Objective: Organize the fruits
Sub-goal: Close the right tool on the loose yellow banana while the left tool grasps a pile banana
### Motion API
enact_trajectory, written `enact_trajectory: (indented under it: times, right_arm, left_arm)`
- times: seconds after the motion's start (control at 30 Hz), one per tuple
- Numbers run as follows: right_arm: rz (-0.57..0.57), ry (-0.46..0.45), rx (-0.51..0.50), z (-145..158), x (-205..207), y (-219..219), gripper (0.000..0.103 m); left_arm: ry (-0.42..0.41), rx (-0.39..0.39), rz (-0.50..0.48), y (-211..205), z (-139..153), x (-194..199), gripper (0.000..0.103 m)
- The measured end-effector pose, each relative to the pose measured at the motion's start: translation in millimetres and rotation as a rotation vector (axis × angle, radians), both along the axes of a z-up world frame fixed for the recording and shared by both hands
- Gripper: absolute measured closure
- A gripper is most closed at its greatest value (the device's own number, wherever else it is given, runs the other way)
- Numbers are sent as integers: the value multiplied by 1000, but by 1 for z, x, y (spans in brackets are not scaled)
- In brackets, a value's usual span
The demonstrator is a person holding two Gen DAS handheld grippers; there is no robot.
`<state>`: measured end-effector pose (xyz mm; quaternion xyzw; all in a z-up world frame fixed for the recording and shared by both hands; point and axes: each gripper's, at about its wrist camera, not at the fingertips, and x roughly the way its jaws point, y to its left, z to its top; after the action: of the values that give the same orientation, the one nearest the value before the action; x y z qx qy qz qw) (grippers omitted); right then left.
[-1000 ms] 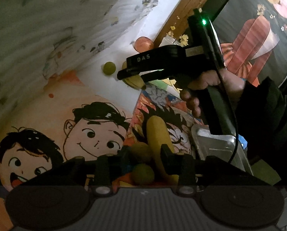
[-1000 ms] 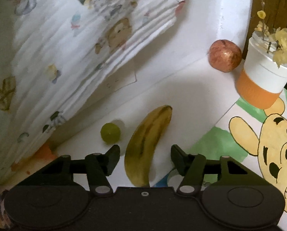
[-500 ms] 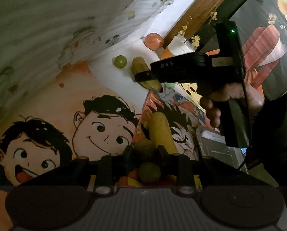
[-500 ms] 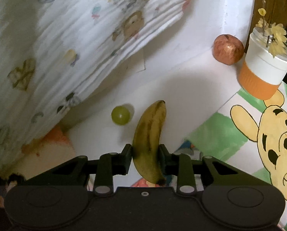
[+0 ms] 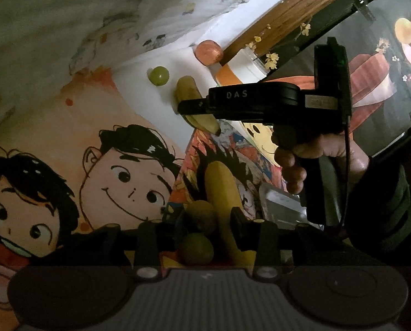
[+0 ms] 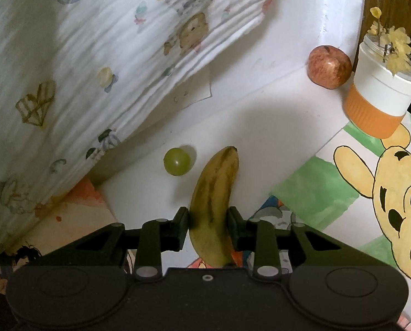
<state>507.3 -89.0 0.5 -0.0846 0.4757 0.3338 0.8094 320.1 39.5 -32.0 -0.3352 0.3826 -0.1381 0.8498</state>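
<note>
Spotted banana clamped, green grape beside, apple apart

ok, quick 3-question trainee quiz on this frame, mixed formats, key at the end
1. True or false: the right claw is shut on the banana.
2. Which fruit lies nearest that banana? A) red apple B) green grape C) orange
3. Fill in: the apple sits next to a white and ____ cup.

Key: 1 true; 2 B; 3 orange
</note>
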Motion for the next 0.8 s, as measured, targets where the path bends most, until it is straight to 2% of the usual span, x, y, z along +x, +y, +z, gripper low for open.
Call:
enact_trajectory:
  times: [0.03, 0.07, 0.33, 0.6, 0.8]
  right_arm:
    - [-5, 1, 7, -1, 1, -1, 71]
    - [-10, 3, 14, -1, 1, -2, 71]
    - [-31, 23, 65, 4, -15, -18, 71]
    - [-24, 10, 36, 2, -22, -16, 67]
    - [-39, 3, 54, 1, -24, -19, 71]
  left_arm:
    - [1, -1, 5, 1, 0, -1, 65]
    - [6, 0, 15, 2, -1, -1, 79]
    - [20, 52, 42, -4, 3, -8, 77]
    - [31, 100, 40, -8, 7, -3, 71]
    - [32, 90, 27, -7, 6, -3, 76]
